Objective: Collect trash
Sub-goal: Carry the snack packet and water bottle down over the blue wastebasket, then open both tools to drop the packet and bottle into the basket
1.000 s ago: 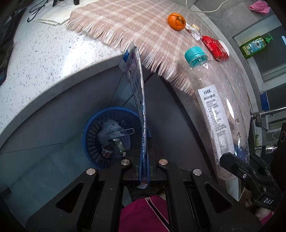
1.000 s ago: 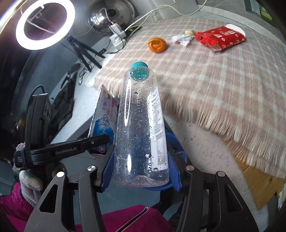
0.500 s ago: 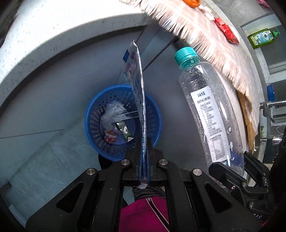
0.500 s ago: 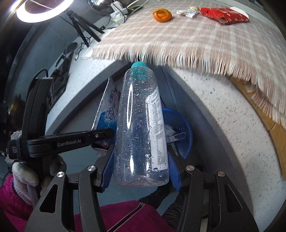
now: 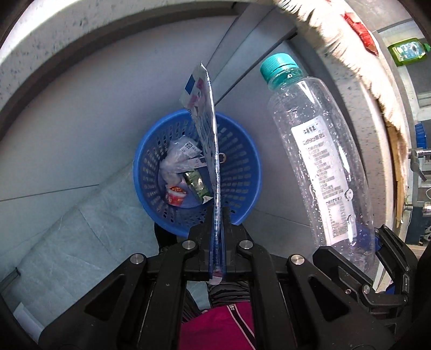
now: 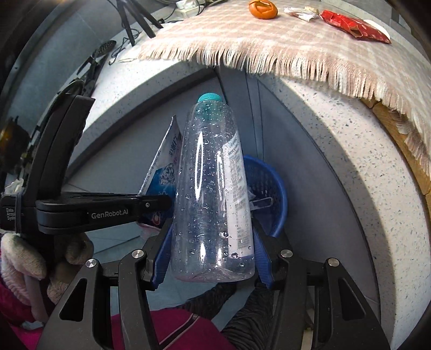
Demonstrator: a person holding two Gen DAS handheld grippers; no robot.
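Two pieces of rubbish hang over a blue plastic basket (image 5: pixel 250 172) on the floor beside a speckled worktop (image 6: pixel 358 150), each carried tip-down so that it should drop straight in once let go. The left gripper (image 5: pixel 216 228) has its fingers closed tight on the bottom edge of a flat, empty blue-and-white wrapper (image 5: pixel 208 129), which stands edge-on above the basket's mouth, seemingly the better lined up of the two. The right gripper (image 6: pixel 212 250) clamps its blue-padded fingers on the base of a clear plastic bottle (image 6: pixel 212 193), its teal cap (image 6: pixel 209 97) pointing away from the camera; from the left wrist view the bottle sits just beside the basket's rim rather than squarely over it, so a small shift inward looks needed before release. The bottle is empty save for droplets beading the inside, with a white printed label down one side. The perforated basket already holds crumpled wrappers and a small red-lidded cup. More litter waits on the fringed checked cloth (image 6: pixel 269 45) above: an orange peel (image 6: pixel 262 9), a scrap of white wrapper (image 6: pixel 300 13) and a torn red packet (image 6: pixel 353 27).
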